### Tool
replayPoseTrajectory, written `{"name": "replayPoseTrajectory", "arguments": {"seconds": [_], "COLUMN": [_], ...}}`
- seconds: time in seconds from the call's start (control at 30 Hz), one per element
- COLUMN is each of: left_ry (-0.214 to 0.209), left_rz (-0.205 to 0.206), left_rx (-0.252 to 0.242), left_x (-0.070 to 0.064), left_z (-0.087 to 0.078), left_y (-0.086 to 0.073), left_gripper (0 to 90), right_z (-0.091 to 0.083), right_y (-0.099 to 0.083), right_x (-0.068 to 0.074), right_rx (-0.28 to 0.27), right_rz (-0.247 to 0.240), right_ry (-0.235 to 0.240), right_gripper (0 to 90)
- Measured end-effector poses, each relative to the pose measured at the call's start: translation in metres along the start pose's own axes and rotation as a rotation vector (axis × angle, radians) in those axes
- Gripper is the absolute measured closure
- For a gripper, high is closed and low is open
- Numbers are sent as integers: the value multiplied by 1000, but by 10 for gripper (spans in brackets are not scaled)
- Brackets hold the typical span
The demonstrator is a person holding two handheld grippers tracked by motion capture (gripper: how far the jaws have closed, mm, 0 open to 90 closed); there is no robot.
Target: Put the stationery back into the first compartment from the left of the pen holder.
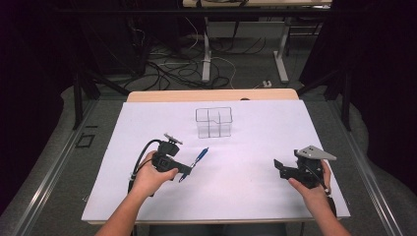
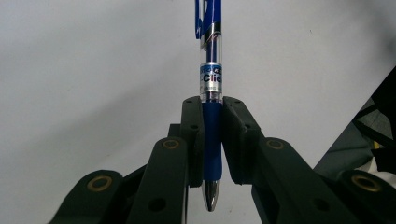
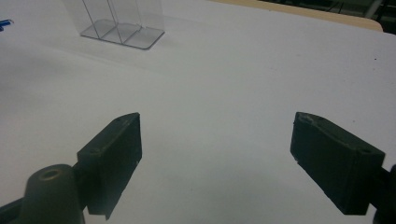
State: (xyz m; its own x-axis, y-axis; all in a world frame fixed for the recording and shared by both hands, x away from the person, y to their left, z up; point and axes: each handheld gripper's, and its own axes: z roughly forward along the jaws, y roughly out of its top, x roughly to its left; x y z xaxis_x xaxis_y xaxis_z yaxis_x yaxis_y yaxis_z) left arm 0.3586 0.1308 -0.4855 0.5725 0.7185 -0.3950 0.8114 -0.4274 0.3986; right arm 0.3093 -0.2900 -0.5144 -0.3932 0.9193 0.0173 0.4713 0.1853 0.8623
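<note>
While the left claw (image 2: 212, 140) pinches the pen (image 2: 212, 116) at its grip, the right claw (image 3: 215, 158) waits spread above the bench (image 1: 246, 182). Pen secured; clear holder (image 1: 214, 122) yet unfilled.

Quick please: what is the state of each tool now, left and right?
Left tool: closed on the blue pen, gripping its rubber grip section.
Right tool: open, holding nothing, jaws wide apart above the white table.

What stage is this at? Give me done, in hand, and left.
Done: the left tongs are shut on the blue pen at its grip. In hand: the pen, near the table. Left, probably: dropping it into the clear divided holder, which looks empty. The right tongs are open, holding nothing.
</note>
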Motion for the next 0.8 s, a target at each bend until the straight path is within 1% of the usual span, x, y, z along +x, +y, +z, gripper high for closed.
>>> {"name": "replayPoseTrajectory", "arguments": {"seconds": [0.1,0.13,0.2,0.23,0.27,0.3,0.37,0.4,0.43,0.47,0.5,0.53,0.57,0.6,0.63,0.67,0.73,0.77,0.8], "left_ry": [-1,-7,-13,-19,-24,-32,-36,-45,-45,-53,-56,-58,-58,-60,-63,-63,-69,-74,-74], "left_rz": [1,-13,-10,-1,-16,-15,-14,2,2,6,24,15,30,24,35,35,44,40,40], "left_rx": [-1,-11,-15,-12,-16,-17,-15,-9,-9,-12,-7,-7,-3,-3,2,2,7,10,10], "left_x": [2,2,3,3,2,1,0,-2,-2,-6,-6,-9,-10,-12,-13,-13,-16,-18,-18], "left_z": [-1,-2,-3,-3,-3,-3,-3,-2,-2,-1,-1,0,0,1,2,2,4,5,5], "left_y": [0,0,0,0,0,0,0,0,0,1,1,1,1,1,1,1,1,1,1], "left_gripper": [800,799,800,799,799,799,800,799,799,800,799,800,799,799,800,800,799,799,799], "right_z": [1,1,1,1,1,1,1,1,1,1,1,0,0,0,0,0,0,0,0], "right_y": [0,0,0,0,0,0,0,0,0,0,0,0,0,1,1,1,2,2,2], "right_x": [1,1,1,2,2,2,1,1,1,1,1,2,2,2,3,4,6,7,7], "right_rx": [-2,2,5,4,3,5,3,3,3,2,1,3,-2,0,-5,-4,-6,-7,-7], "right_rz": [-5,-11,-7,1,-6,0,-3,-1,-8,-8,-4,-3,-11,-21,-26,-26,-53,-64,-64], "right_ry": [-1,5,7,12,13,11,11,11,9,9,7,7,7,6,9,9,1,9,9], "right_gripper": [171,171,172,172,172,172,172,172,173,172,173,172,172,172,172,172,172,172,172]}}
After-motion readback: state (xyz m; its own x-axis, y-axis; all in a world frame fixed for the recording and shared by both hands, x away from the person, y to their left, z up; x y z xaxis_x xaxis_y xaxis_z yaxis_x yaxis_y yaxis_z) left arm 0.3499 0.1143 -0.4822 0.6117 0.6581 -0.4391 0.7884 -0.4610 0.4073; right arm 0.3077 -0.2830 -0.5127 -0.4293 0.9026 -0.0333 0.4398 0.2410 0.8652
